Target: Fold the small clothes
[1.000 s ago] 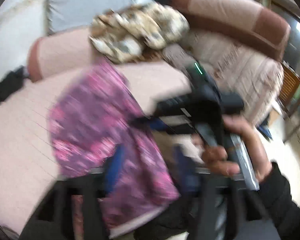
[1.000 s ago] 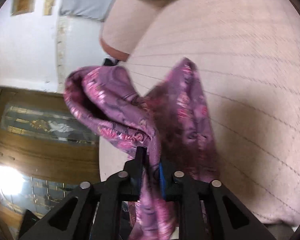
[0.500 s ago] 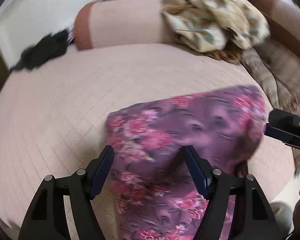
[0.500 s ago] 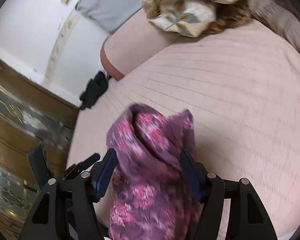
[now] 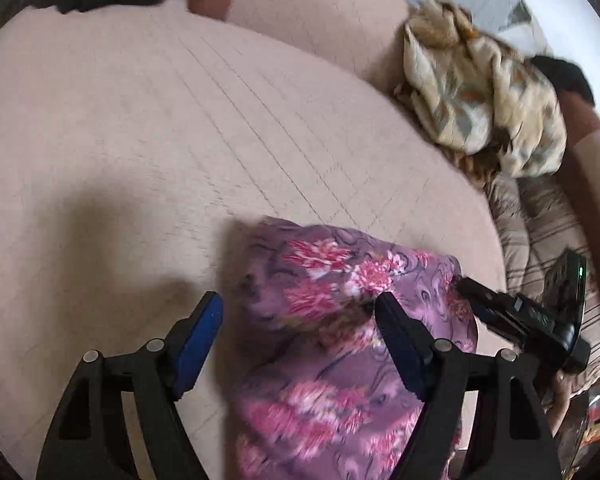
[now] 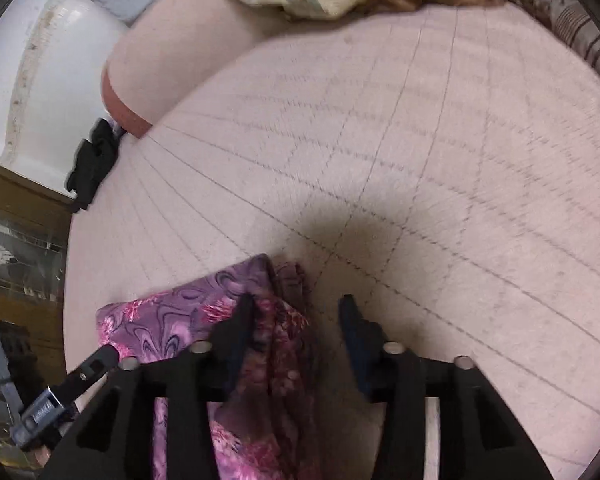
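While the purple floral garment point(image 5: 340, 320) lies bunched at the near edge of the pink quilted sofa seat point(image 5: 140, 128), most of the seat beyond it is bare up to the backrest w/ a crumpled beige blanket point(image 5: 484, 92). L gripper point(image 5: 300, 332): jaws wide, just opened further, straddling the garment's left edge, no grip. R gripper point(image 6: 296, 320): jaws apart, just closing, garment's right fold between them, not pinched.

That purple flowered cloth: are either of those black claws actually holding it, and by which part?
Neither. The purple flowered cloth lies on the cushion between the open left gripper and right gripper; the jaws have just shifted, pressing nothing.
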